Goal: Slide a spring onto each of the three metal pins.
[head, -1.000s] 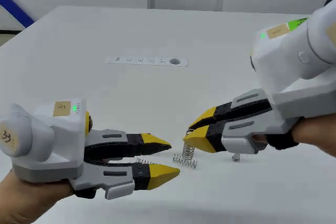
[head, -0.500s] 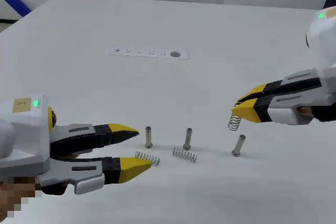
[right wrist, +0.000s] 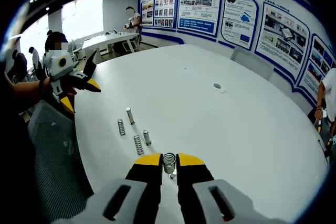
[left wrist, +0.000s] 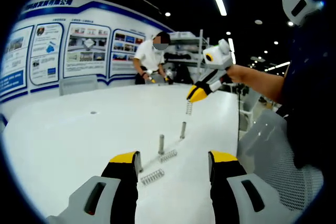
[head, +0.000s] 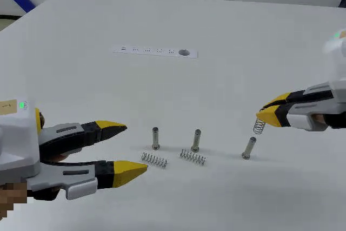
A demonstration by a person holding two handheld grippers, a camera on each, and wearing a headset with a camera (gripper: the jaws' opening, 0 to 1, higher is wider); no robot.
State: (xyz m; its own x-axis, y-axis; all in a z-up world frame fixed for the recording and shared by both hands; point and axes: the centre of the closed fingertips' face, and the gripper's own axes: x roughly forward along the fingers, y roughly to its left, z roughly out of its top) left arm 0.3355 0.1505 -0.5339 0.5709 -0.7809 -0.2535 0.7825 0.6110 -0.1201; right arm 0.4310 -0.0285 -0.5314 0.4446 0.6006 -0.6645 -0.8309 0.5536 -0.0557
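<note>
Three short metal pins stand upright on the white table: the left pin (head: 155, 138), the middle pin (head: 196, 140) and the right pin (head: 249, 147). Two loose springs lie in front of them, one (head: 154, 159) near the left pin and one (head: 192, 157) near the middle pin. My right gripper (head: 266, 116) is shut on a third spring (head: 259, 126), which hangs just above and right of the right pin; the spring (right wrist: 169, 162) sits between its yellow fingertips. My left gripper (head: 125, 150) is open, left of the pins, with nothing between its fingers (left wrist: 127, 162).
A flush white power strip (head: 155, 51) lies in the table farther back. The table (head: 216, 25) has wide bare room around the pins. A person (left wrist: 148, 61) stands at another table in the background.
My right gripper, holding its spring, has drawn back to the right from over the middle pin to above the right pin. My left gripper has pulled back to the left, still open.
</note>
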